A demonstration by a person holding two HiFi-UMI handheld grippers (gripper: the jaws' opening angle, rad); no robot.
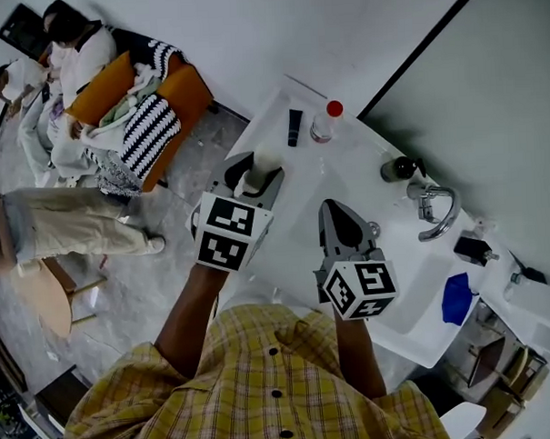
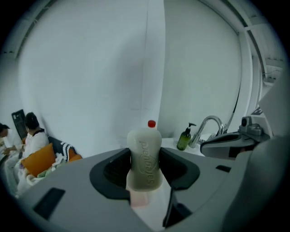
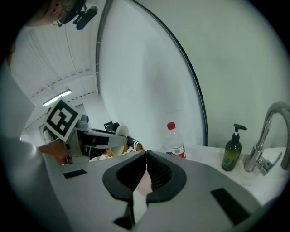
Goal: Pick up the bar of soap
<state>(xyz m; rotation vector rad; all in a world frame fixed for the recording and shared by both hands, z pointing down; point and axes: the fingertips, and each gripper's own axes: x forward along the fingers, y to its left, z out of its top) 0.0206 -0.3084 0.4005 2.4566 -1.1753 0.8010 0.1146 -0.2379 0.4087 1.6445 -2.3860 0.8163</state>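
Observation:
A pale bar of soap (image 2: 145, 158) with embossed lettering stands upright between the jaws of my left gripper (image 2: 145, 171), which is shut on it and holds it in the air. In the head view the soap (image 1: 257, 171) and left gripper (image 1: 256, 180) hang over the left end of the white counter (image 1: 275, 109). To the right, my right gripper (image 1: 334, 209) is shut with nothing in it; its ribbed pads (image 3: 136, 170) meet in the right gripper view. That view also shows the soap (image 3: 121, 131) off to its left.
A red-capped clear bottle (image 1: 325, 121) and a black item (image 1: 294, 127) stand at the back of the counter. A green pump bottle (image 1: 400, 168), a chrome faucet (image 1: 436, 212) and a blue cloth (image 1: 457, 299) sit round the sink. People sit by an orange sofa (image 1: 114, 85) at the left.

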